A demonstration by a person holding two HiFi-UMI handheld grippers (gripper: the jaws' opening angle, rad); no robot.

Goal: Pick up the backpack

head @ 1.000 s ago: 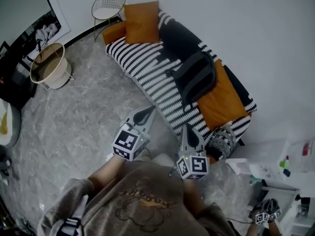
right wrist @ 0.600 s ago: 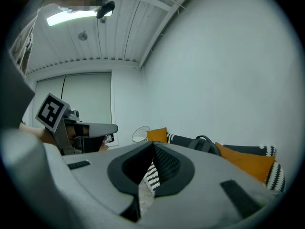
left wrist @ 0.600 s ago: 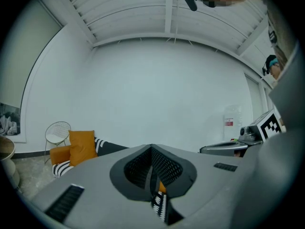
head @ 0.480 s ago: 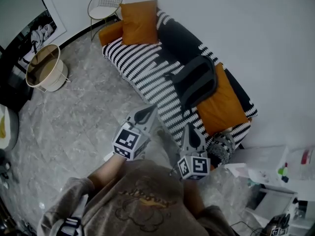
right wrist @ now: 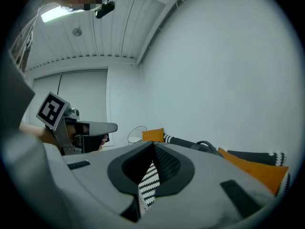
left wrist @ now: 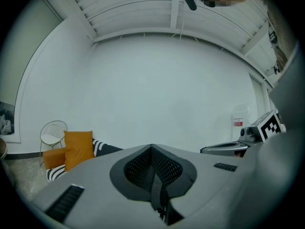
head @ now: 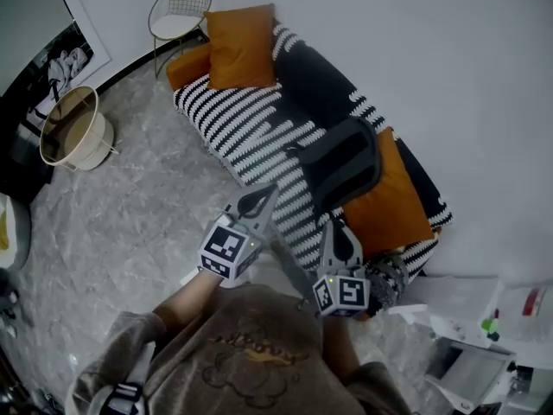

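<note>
A black-and-white striped sofa (head: 251, 132) stands along the white wall, a square orange cushion (head: 242, 35) at its far end, beside a white wire chair (head: 179, 11). A round cream tub (head: 73, 130) sits on grey marble floor (head: 130, 214).

Left gripper (left wrist: 152, 152) fills the lower frame, jaws closed together, nothing between them; right gripper (left wrist: 217, 150) enters roughly level from the right; wire chair (left wrist: 53, 133) stands at far left against the white wall (left wrist: 162, 89); orange cushion (left wrist: 79, 147) sits upright just beside the chair, on a black-and-white striped cover (left wrist: 56, 173); pale object with a red label (left wrist: 238, 121), possibly a wall fitting, too small to identify.
</note>
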